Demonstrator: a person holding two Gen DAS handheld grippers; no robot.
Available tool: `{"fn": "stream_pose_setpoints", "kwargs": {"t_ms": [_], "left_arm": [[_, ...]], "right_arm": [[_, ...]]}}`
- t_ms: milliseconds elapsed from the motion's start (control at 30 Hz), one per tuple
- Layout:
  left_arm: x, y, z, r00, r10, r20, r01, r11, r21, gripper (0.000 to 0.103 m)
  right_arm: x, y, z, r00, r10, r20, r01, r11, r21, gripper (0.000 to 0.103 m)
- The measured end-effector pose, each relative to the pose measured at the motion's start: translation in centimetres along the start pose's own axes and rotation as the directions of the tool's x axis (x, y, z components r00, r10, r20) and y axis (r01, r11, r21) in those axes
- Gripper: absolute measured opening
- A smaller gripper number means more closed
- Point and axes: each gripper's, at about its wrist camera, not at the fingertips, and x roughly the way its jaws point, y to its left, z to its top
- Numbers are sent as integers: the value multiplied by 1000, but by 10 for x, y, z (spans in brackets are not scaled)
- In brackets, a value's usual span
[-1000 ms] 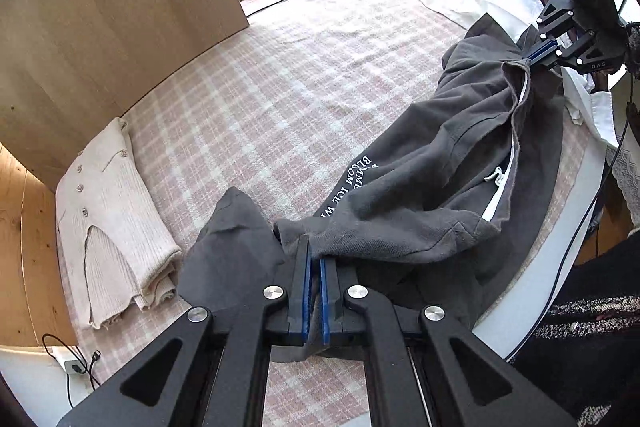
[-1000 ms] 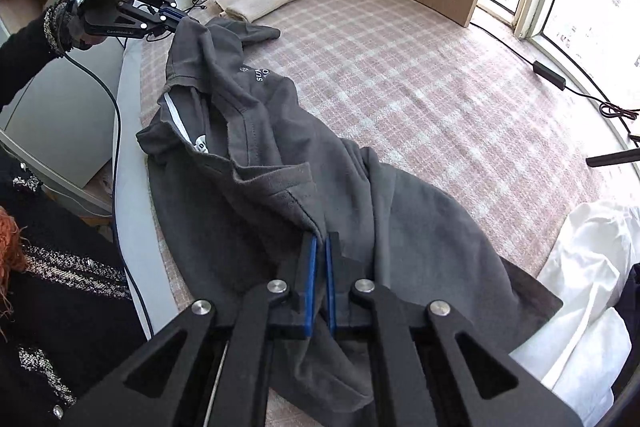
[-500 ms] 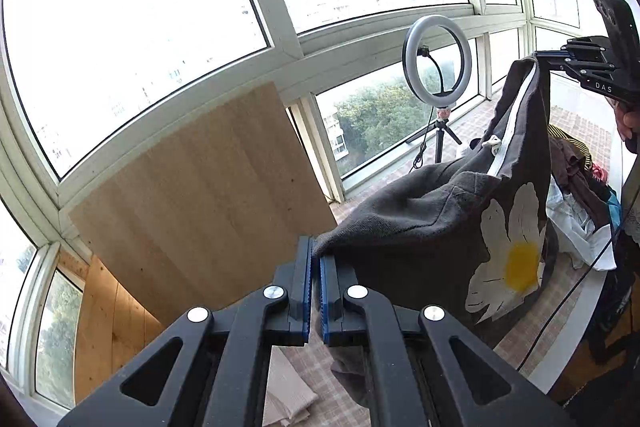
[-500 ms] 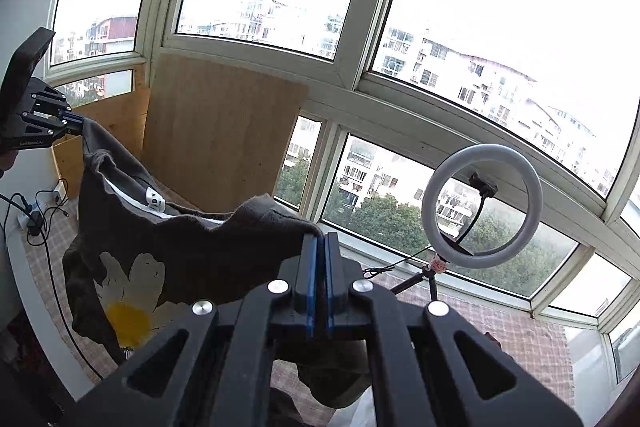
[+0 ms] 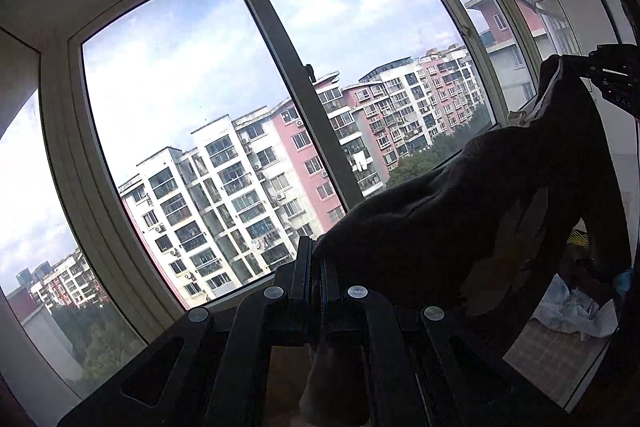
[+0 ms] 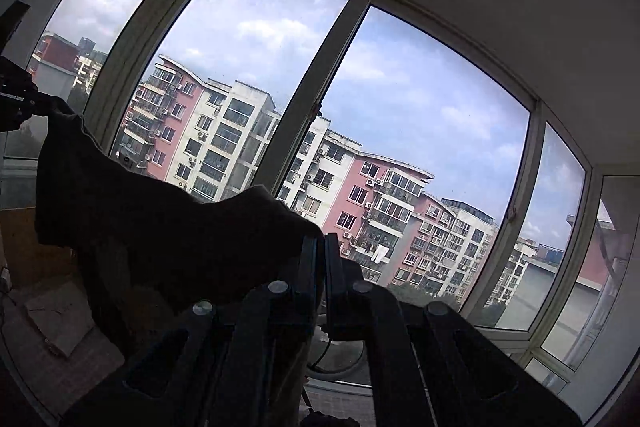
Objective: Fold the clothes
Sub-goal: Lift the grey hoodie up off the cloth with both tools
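Observation:
A dark grey T-shirt point(image 5: 460, 227) hangs in the air, stretched between both grippers and backlit by the windows. My left gripper point(image 5: 316, 259) is shut on one end of its edge. In the left wrist view the right gripper point(image 5: 588, 69) pinches the other end, high at the right. From the right wrist view, my right gripper point(image 6: 322, 247) is shut on the T-shirt point(image 6: 160, 227), and the left gripper point(image 6: 42, 105) holds the far end at the left edge. The shirt's lower part drapes down out of sight.
Large windows point(image 5: 280, 87) fill both views, with apartment blocks outside. A pile of white and dark clothes point(image 5: 576, 307) lies on the checked bed cover point(image 5: 556, 351) at lower right. A folded beige garment point(image 6: 56, 323) lies at lower left in the right wrist view.
Both grippers have lifted the T-shirt higher and tilted upward. The bed, wooden panel and ring light have dropped out of view, and the windows now fill both views.

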Motion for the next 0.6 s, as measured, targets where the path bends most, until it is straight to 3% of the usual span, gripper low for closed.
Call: {"fn": "stream_pose_setpoints", "kwargs": {"t_ms": [167, 333, 467, 600], "left_arm": [[-15, 7, -1, 1000, 20, 14, -20, 999, 25, 3], [6, 14, -5, 999, 26, -21, -25, 999, 25, 3], [60, 7, -19, 994, 41, -102, -37, 998, 42, 3], [154, 3, -51, 976, 23, -218, -17, 999, 28, 3]], "right_arm": [[-12, 8, 14, 999, -30, 10, 31, 999, -27, 3], [6, 16, 9, 999, -40, -12, 39, 996, -77, 3], [63, 30, -15, 998, -11, -67, 4, 995, -101, 3], [156, 51, -62, 986, 57, -158, -72, 993, -90, 3]]}}
